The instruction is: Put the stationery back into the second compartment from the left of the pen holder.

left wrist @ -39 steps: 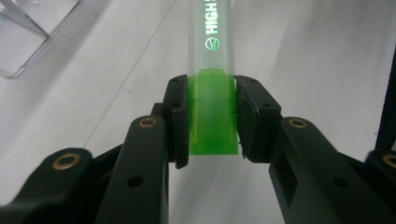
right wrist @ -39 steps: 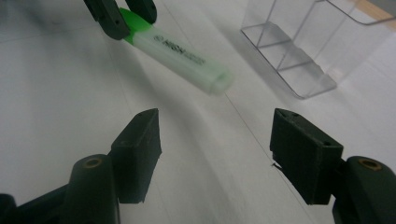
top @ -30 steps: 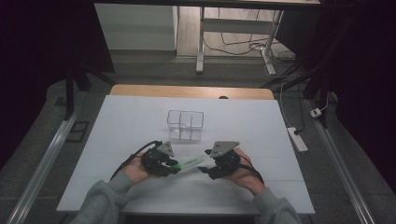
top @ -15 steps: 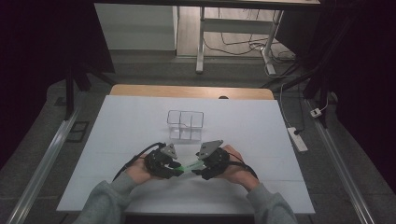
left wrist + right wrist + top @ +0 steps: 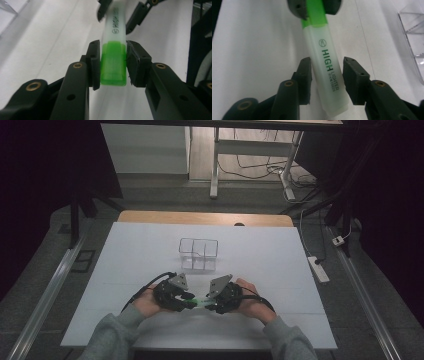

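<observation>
Since the earlier frame, the right gripper (image 5: 325, 83) is brought onto the highlighter (image 5: 325, 72), just before the clear organiser (image 5: 198, 254); its jaws, just closing, remain apart. The green cap (image 5: 113, 63) is clamped by the left gripper (image 5: 113, 65), so uncapping seems next.

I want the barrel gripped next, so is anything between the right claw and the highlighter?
Nothing visible. The right claw straddles the pale translucent highlighter barrel with its green cap; a gap shows at one pad.

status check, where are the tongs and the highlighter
Left tongs shut on highlighter cap. Right tongs just closing around the barrel, a gap showing on one side. Nothing in the way; clear organizer apart, farther up the table.
</observation>
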`<state>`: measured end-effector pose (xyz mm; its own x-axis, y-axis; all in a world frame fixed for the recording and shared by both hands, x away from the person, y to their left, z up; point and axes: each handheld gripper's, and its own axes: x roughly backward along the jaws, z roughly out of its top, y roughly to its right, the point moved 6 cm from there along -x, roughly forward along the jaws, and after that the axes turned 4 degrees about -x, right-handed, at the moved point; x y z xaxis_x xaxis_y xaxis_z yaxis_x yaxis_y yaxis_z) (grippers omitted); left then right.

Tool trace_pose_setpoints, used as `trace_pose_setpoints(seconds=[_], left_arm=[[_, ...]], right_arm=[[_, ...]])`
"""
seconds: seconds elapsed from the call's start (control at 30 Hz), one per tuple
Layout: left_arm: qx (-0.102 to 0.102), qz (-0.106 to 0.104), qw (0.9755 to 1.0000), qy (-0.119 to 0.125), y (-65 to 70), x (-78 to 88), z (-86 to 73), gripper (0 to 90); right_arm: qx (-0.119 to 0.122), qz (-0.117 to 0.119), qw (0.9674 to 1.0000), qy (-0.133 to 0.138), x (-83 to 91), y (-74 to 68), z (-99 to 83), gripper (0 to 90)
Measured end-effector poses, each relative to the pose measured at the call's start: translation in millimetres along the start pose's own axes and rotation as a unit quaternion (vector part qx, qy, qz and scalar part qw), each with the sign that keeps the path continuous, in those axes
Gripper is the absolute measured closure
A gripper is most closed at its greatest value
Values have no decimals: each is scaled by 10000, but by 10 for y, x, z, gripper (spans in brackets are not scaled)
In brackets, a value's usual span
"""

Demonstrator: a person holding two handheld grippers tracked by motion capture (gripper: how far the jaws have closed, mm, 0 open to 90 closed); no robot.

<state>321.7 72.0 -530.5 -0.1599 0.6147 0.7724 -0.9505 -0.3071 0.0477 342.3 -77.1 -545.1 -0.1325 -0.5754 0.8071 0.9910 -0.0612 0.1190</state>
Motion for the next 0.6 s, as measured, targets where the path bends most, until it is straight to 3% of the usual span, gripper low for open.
trace_pose_setpoints(seconds=[0.1, 0.17, 0.23, 0.27, 0.37, 0.47, 0.6], left_arm=[[61, 189, 9998, 78, -47, 31, -9, 624], [239, 287, 9990, 235, -74, 45, -18, 595], [391, 354, 9980, 357, -104, 72, -32, 559], [459, 385, 9972, 438, -117, 90, -36, 541], [658, 440, 9945, 684, -144, 139, -43, 520], [730, 466, 9939, 682, -163, 148, -64, 520], [837, 601, 9918, 759, -171, 182, -64, 475]], right_arm=[[35, 24, 9999, 121, 3, -14, 23, 659], [-23, -17, 9998, 214, 24, -12, 37, 678], [-89, -80, 9994, 311, 44, 2, 43, 695], [-119, -140, 9993, 326, 56, 15, 42, 763], [-257, -241, 9983, 472, 90, 66, 27, 768], [-283, -343, 9986, 299, 73, 85, -4, 768], [-449, -394, 9974, 414, 87, 109, -4, 768]])
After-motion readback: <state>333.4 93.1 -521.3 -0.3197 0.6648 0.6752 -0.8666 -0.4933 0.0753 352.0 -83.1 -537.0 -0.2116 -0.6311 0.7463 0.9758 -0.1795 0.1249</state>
